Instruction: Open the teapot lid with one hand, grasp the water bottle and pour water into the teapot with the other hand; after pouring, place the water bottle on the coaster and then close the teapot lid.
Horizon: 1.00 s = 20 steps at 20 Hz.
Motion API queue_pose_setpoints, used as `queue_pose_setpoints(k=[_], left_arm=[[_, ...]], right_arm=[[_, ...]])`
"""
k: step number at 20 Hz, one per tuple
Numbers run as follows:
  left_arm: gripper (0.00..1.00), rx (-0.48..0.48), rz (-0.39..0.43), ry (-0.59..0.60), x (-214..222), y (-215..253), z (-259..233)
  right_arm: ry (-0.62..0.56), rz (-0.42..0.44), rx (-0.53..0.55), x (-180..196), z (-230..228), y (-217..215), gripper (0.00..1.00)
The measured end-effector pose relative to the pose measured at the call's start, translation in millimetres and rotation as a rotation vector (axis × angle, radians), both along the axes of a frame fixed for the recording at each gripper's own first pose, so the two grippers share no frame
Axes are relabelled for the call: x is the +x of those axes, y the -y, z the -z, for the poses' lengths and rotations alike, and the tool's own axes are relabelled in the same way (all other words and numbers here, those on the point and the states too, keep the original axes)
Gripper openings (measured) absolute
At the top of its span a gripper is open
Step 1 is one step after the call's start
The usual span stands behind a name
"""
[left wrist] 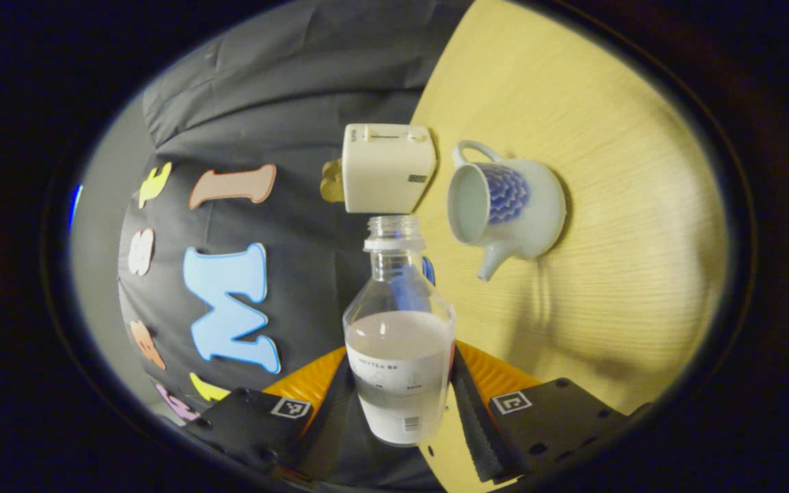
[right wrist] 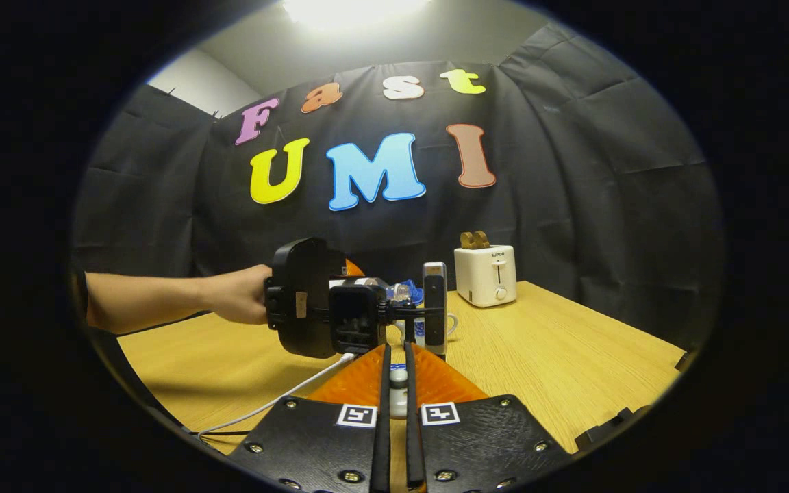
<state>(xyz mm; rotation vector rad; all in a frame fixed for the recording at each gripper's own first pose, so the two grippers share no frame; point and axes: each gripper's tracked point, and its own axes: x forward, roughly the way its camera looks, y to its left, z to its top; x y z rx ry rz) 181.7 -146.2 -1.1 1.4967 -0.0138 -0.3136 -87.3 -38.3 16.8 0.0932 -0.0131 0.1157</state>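
Between left gripper [left wrist: 400,404] jaws, tilted water bottle [left wrist: 400,342], teapot [left wrist: 507,205] beyond

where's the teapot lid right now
In the right gripper view the teapot lid sits pinched between the right tongs, low and central, above the wooden table.

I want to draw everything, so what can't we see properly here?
Left gripper view: base of the clear plastic water bottle, tucked between the fingers of the left gripper.
Right gripper view: most of the white blue-patterned teapot, behind the left gripper.
Right gripper view: what the small white piece in the right gripper is; fingers cover it.
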Motion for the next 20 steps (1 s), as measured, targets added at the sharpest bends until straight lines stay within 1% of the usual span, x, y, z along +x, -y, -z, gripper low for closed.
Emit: queue_pose_setpoints(k=[3, 4, 6, 7, 9, 11, 13, 15, 18, 19, 20], left_arm=[[0.88, -0.162, -0.037, -0.028, -5, -22, 1], [0.88, -0.258, -0.053, -0.04, -10, -33, -1], [0.88, -0.389, -0.082, -0.051, -16, -53, -3], [0.89, -0.541, -0.099, -0.051, -24, -74, -11], [0.88, -0.695, -0.12, -0.008, -29, -100, -26], [0.88, -0.821, -0.145, -0.007, -30, -126, -28], [0.88, -0.983, -0.167, -0.073, -30, -148, -17], [0.88, -1.099, -0.19, -0.105, -24, -167, -9], [0.87, -1.195, -0.212, -0.102, -19, -188, -9], [0.87, -1.266, -0.217, -0.121, -17, -195, -9], [0.87, -1.312, -0.23, -0.127, -13, -203, -7]], right_arm=[[0.029, 0.007, -0.013, 3, -11, 0, 0.09], [0.042, 0.016, -0.02, 6, -16, 1, 0.09], [0.052, 0.026, -0.028, 14, -20, 3, 0.09], [0.051, 0.034, -0.037, 21, -20, 4, 0.09], [0.044, 0.033, -0.045, 29, -18, 4, 0.09], [0.039, 0.033, -0.056, 34, -17, 2, 0.09], [0.033, 0.026, -0.057, 38, -16, -3, 0.09], [0.029, 0.014, -0.058, 42, -14, -10, 0.09], [0.023, 0.002, -0.063, 46, -12, -15, 0.09], [0.016, -0.001, -0.062, 49, -10, -15, 0.1], [0.011, -0.003, -0.058, 51, -9, -15, 0.09]])
